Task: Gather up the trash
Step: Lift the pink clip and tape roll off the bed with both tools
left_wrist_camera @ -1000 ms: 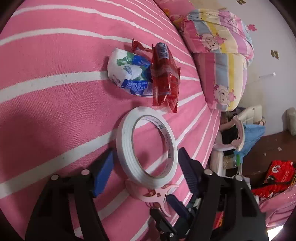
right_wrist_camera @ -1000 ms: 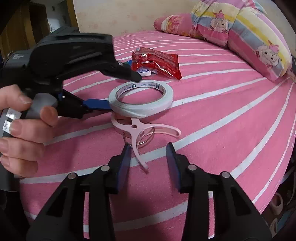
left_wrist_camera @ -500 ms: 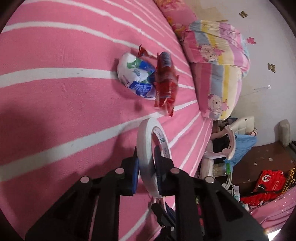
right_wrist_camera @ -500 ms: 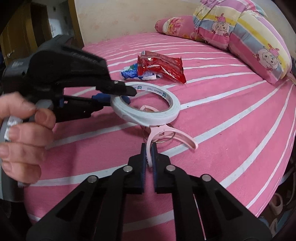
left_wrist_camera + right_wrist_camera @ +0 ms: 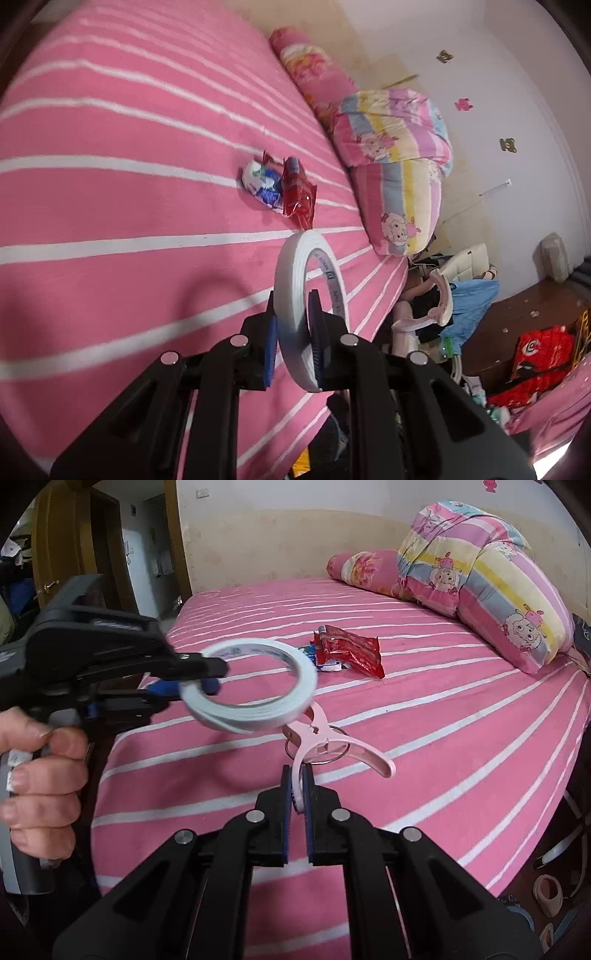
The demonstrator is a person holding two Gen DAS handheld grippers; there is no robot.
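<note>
My left gripper (image 5: 291, 328) is shut on a white roll of tape (image 5: 295, 280) and holds it above the pink striped bed (image 5: 110, 221). The tape (image 5: 258, 705) and left gripper (image 5: 207, 675) also show in the right wrist view. My right gripper (image 5: 297, 794) is shut on one handle of a pink plastic clip (image 5: 328, 742), lifted just under the tape. A red snack wrapper (image 5: 299, 192) and a crumpled white and blue wrapper (image 5: 258, 181) lie together farther up the bed; the red wrapper (image 5: 351, 650) also shows in the right wrist view.
Striped cartoon pillows (image 5: 498, 587) and a pink bolster (image 5: 365, 568) lie at the head of the bed. Beyond the bed's edge are a chair with clothes (image 5: 461, 295), red bags (image 5: 535, 354) and slippers (image 5: 550, 890) on the floor.
Both grippers closed, the left on the tape, the right on the pink clip. Both have lifted their objects off the bed and pulled back from the wrappers.
</note>
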